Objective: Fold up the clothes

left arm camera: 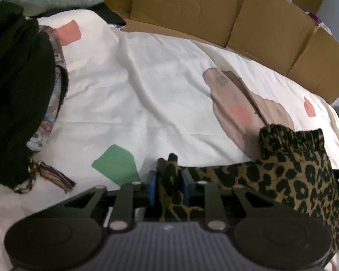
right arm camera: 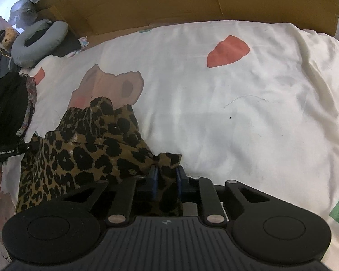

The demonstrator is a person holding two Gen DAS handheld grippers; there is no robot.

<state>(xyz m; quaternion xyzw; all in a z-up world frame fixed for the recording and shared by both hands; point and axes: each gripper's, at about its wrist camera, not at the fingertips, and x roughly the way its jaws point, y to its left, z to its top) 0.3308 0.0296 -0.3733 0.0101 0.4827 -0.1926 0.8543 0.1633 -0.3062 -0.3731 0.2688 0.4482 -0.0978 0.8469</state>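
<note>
Left claw (left arm camera: 169,176) is pinched nearly closed on a bunched corner of the leopard-print garment (left arm camera: 305,180), and right claw (right arm camera: 167,176) is likewise clamped on another bunch of the same cloth, blue pads pressing fabric on both sides. To do the step well, I judge both grips should hold firm while the hands draw apart so the span goes taut and flat before it is laid on the bed (right arm camera: 237,113). From the left claw the cloth runs rightward to a gathered waistband, apparently sagging onto the bedsheet between claws; fisheye edges leave this uncertain.
</note>
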